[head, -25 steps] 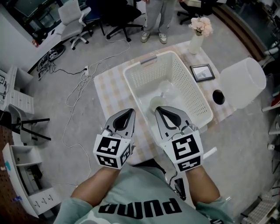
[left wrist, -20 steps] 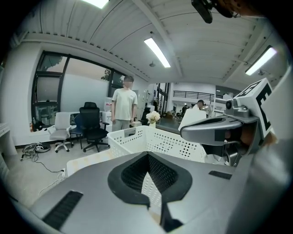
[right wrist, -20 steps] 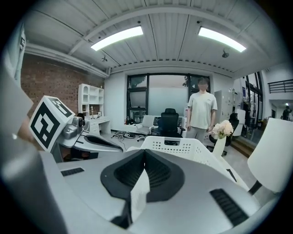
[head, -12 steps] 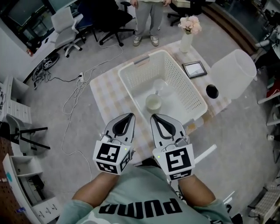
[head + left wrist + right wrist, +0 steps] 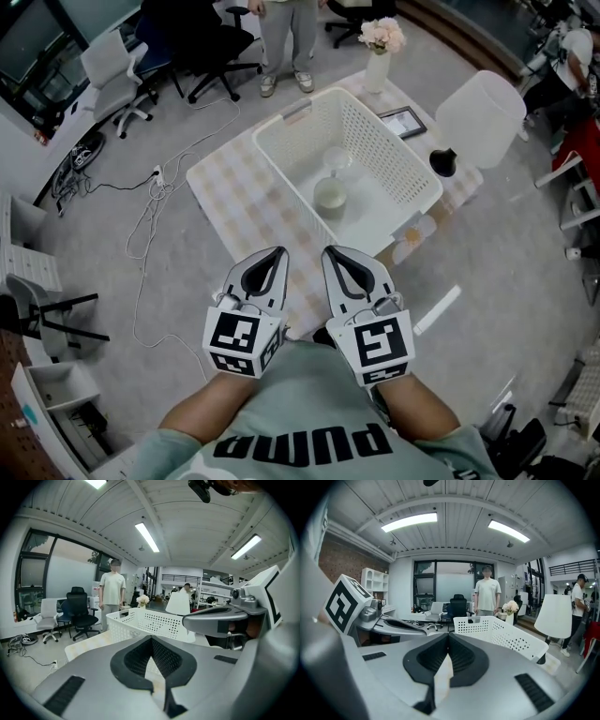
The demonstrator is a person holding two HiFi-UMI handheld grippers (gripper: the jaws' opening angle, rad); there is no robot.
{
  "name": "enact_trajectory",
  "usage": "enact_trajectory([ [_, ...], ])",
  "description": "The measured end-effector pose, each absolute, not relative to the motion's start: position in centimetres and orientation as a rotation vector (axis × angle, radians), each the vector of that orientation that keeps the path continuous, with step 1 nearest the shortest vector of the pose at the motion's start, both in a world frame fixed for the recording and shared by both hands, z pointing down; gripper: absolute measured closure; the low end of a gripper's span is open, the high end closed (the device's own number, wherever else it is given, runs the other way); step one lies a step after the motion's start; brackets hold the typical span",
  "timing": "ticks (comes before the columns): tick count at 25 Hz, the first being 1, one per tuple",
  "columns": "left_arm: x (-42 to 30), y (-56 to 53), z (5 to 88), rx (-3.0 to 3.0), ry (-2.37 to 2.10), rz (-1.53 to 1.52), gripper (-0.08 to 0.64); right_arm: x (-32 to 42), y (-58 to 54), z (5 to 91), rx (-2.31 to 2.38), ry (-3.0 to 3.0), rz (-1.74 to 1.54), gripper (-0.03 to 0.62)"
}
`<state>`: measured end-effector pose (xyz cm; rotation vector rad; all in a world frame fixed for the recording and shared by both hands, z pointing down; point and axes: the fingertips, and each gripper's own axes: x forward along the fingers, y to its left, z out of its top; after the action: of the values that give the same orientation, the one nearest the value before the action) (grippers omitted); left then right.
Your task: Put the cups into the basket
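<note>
A white perforated basket [image 5: 394, 159] stands on the low checked table [image 5: 234, 202]. Inside it lie two cups: a pale green cup [image 5: 330, 197] and a clear cup [image 5: 337, 159] behind it. The basket also shows in the left gripper view [image 5: 145, 620] and in the right gripper view [image 5: 497, 630]. My left gripper [image 5: 277, 253] and right gripper [image 5: 330, 251] hang side by side at the table's near edge, short of the basket. Both have their jaws closed tip to tip with nothing between them.
On the table's far end stand a vase of flowers [image 5: 379, 47], a framed picture [image 5: 403, 120] and a white lamp [image 5: 480, 108] on a black base. A person [image 5: 281, 42] stands beyond the table by office chairs [image 5: 202, 47]. Cables [image 5: 155, 202] lie on the floor at left.
Both grippers have drawn back from the basket toward the near table edge, staying closed. The basket and its cups now sit farther up in the head view.
</note>
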<state>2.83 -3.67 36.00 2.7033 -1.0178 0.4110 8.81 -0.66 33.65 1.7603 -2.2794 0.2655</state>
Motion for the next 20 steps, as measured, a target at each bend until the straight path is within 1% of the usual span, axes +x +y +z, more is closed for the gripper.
enact_trajectory([
  [10,-3.0,1.3,35.9,2.764,-0.896,0.362,0.554,3.5,4.9,34.3,1.893,-2.164,0.239,0.578],
  [20,-4.8,5.4,36.4,2.781,-0.872,0.400,0.554,1.6,9.3,34.9,1.914,-2.122,0.244,0.578],
])
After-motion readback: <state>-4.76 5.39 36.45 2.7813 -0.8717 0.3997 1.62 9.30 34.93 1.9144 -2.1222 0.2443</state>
